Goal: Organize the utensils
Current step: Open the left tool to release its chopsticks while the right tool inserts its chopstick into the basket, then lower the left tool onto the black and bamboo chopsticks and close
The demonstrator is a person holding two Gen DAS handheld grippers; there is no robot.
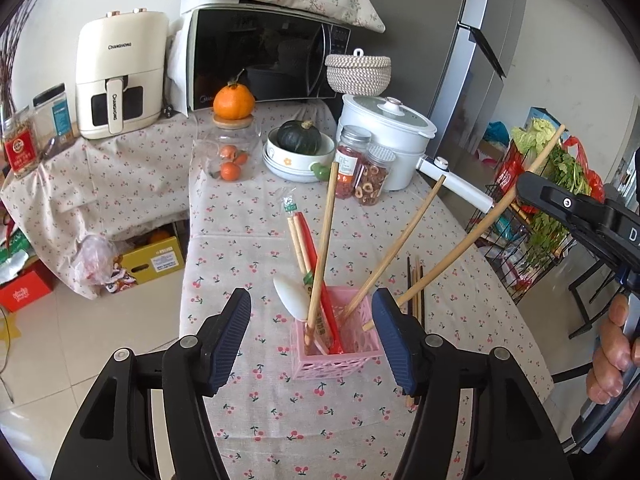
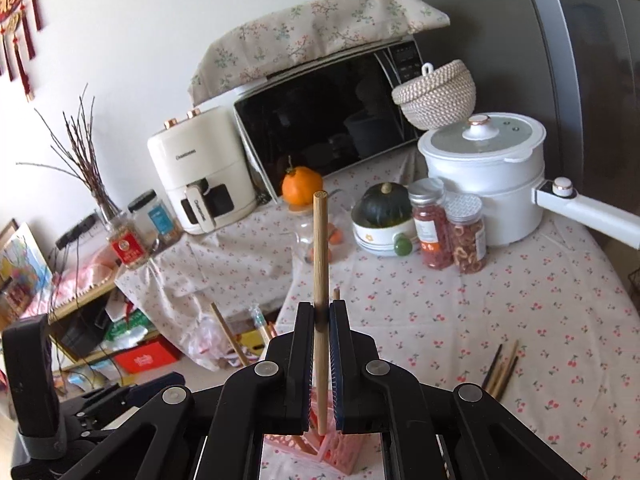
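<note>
A pink lattice holder (image 1: 340,354) stands on the cherry-print tablecloth between the fingers of my open left gripper (image 1: 312,340), which touches nothing. It holds two long wooden sticks (image 1: 324,248), packaged chopsticks, a red utensil and a white spoon (image 1: 290,298). My right gripper (image 2: 321,316) is shut on a long wooden stick (image 2: 320,264); the stick's lower end reaches the holder (image 2: 320,450) below the fingers. In the left wrist view that gripper (image 1: 532,192) holds the slanted stick (image 1: 460,248) at the right. Several loose chopsticks (image 1: 416,292) lie on the cloth right of the holder.
At the table's back stand a glass jar (image 1: 230,156) with an orange on top, a bowl with a dark squash (image 1: 298,148), two spice jars (image 1: 362,170), a white pot (image 1: 384,140), a microwave (image 1: 260,56) and an air fryer (image 1: 120,76). A wire rack (image 1: 532,220) with vegetables stands right.
</note>
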